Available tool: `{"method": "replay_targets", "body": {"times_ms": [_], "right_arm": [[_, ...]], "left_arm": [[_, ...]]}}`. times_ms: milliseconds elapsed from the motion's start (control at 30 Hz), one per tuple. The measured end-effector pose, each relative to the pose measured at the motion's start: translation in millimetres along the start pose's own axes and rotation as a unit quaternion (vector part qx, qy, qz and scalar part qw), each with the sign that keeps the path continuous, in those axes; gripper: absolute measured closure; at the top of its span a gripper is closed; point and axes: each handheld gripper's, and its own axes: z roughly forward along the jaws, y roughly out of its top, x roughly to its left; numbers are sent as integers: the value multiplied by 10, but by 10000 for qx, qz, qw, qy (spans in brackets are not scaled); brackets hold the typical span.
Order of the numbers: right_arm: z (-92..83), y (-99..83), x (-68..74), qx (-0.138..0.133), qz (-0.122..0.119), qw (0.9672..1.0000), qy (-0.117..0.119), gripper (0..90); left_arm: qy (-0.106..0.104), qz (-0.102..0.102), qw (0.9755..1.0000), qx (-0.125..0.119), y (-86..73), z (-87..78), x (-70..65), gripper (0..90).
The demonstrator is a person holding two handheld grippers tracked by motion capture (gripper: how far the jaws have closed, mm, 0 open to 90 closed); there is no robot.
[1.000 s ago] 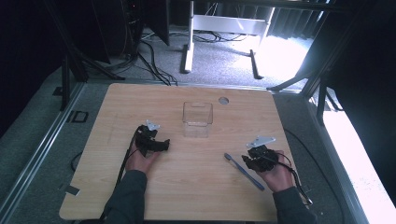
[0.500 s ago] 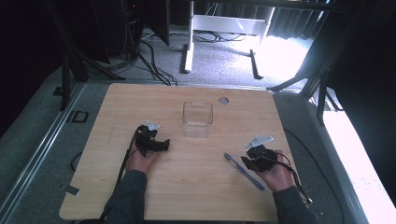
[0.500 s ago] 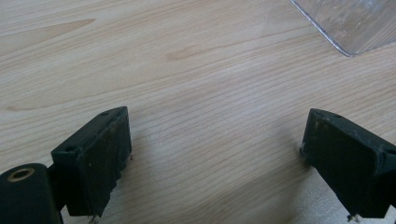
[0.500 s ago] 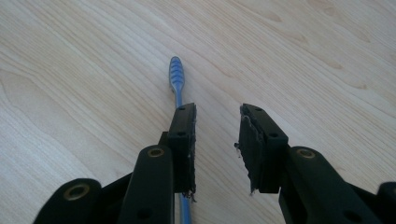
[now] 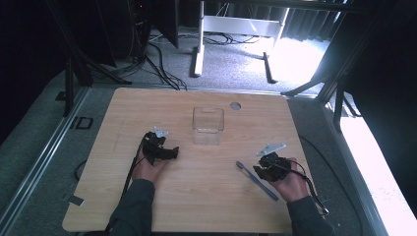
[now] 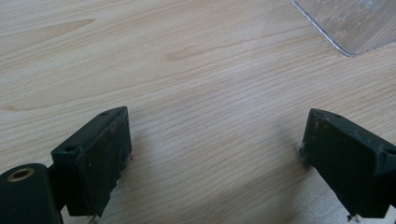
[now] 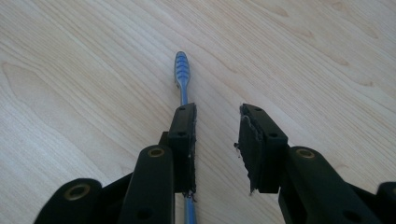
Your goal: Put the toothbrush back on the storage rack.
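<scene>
A blue toothbrush [image 5: 256, 180] lies flat on the wooden table [image 5: 147, 113] at the near right, head pointing toward the middle. My right gripper [image 5: 260, 170] hovers just over it, open by a narrow gap with nothing between the jaws. In the right gripper view the toothbrush [image 7: 181, 74] runs under the left jaw of the right gripper [image 7: 217, 123], its ribbed head sticking out ahead. A clear plastic box [image 5: 208, 125] stands upright mid-table. My left gripper [image 5: 169, 152] rests left of the box, jaws wide open over bare wood [image 6: 217, 123]; the box's corner [image 6: 355, 23] shows far ahead.
A round grey grommet [image 5: 235, 105] sits in the table behind the box. Cables trail from both grippers toward the near edge. Dark floor with cables and a white stand [image 5: 236, 27] lies beyond the far edge.
My right gripper has edged slightly left and nearer, closer over the toothbrush. The left gripper, box and toothbrush have not moved.
</scene>
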Motion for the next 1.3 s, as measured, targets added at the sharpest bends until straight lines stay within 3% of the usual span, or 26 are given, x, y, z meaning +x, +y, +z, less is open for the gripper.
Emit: {"method": "replay_targets", "body": {"times_ms": [1300], "right_arm": [[61,38,26,413,-203,9988,144,651]], "left_arm": [[1,-1,10000,-1,0,0,0,87]]}}
